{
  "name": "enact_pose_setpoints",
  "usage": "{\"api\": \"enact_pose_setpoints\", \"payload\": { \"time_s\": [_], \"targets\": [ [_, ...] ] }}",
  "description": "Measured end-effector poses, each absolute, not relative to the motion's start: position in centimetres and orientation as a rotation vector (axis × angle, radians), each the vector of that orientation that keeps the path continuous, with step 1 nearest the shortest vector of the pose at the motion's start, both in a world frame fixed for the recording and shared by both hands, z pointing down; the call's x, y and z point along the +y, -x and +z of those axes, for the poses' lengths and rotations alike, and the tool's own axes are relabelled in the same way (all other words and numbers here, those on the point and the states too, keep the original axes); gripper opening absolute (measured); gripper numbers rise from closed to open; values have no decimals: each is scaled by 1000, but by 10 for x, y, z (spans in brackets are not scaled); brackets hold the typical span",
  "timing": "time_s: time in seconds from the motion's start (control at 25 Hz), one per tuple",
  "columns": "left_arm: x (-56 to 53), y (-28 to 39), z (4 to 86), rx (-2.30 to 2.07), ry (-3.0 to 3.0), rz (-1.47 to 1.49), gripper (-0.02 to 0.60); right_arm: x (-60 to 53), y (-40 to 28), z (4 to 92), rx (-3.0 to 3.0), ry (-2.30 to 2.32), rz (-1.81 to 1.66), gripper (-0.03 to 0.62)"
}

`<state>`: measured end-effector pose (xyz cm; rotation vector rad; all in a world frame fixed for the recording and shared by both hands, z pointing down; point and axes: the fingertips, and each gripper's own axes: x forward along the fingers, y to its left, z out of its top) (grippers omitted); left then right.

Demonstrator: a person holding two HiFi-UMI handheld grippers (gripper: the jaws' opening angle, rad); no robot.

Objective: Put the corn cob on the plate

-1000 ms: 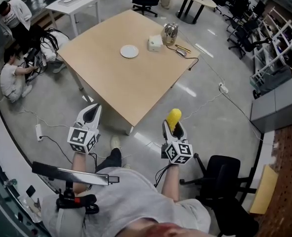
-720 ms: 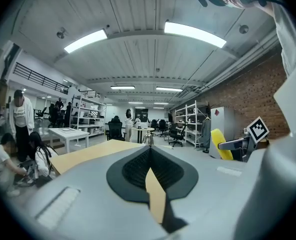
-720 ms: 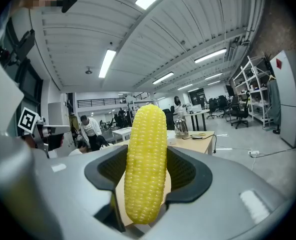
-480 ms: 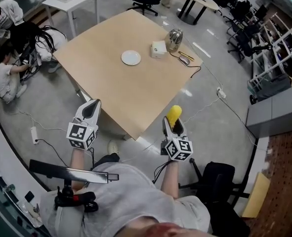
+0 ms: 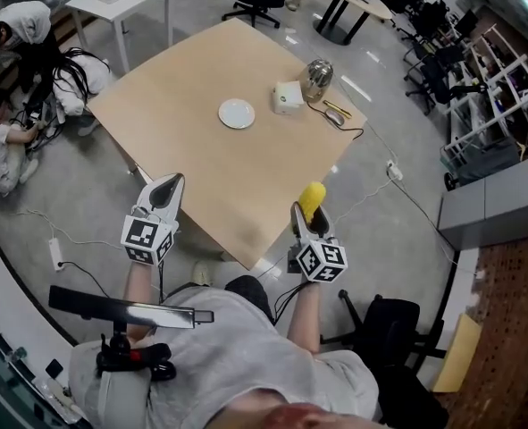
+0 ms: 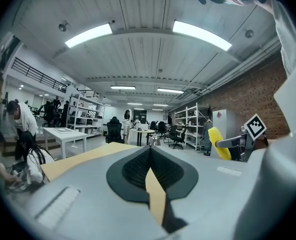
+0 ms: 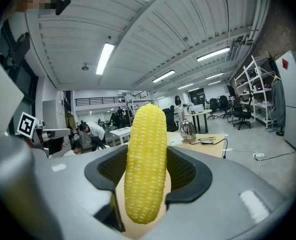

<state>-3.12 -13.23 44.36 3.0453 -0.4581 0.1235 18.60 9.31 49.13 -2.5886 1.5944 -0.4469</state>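
The right gripper (image 5: pixel 309 218) is clamped on the corn cob (image 5: pixel 312 199), which stands upright between its jaws, tip up, level with the near right edge of the wooden table (image 5: pixel 201 168). The left gripper (image 5: pixel 166 190) hangs by the near left edge, its jaws drawn together with nothing between them. The white plate (image 5: pixel 236 113) lies bare toward the far side of the table, well apart from the cob. A steel kettle (image 5: pixel 315 77) and a white box (image 5: pixel 286 99) sit near the far right corner.
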Motion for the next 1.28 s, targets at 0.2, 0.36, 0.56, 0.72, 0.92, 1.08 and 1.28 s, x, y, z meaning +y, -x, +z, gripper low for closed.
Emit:
{"api": "enact_pose_setpoints", "payload": {
  "time_s": [0.2, 0.36, 0.56, 0.72, 0.92, 1.08, 1.28],
  "targets": [
    [-134, 34, 447, -489, -3029, 142, 20, 83, -190, 492, 1641, 2587, -493, 249],
    [-146, 36, 448, -522, -3016, 143, 20, 64, -194, 493, 1684, 2577, -514, 249],
    [-175, 14, 470, -577, -3001, 162, 20, 22, -228, 512, 1748, 2556, -546, 249],
    [-188, 3, 481, -643, -2972, 180, 20, -4, -252, 523, 1807, 2526, -582, 249],
    [-194, 12, 479, -720, -2928, 217, 20, -34, -258, 518, 1901, 2482, -627, 249],
    [-194, 5, 494, -780, -2887, 257, 20, -59, -274, 531, 1983, 2436, -669, 249],
    [-200, 10, 502, -825, -2838, 304, 20, -96, -279, 536, 2061, 2396, -714, 249]
  ]
}}
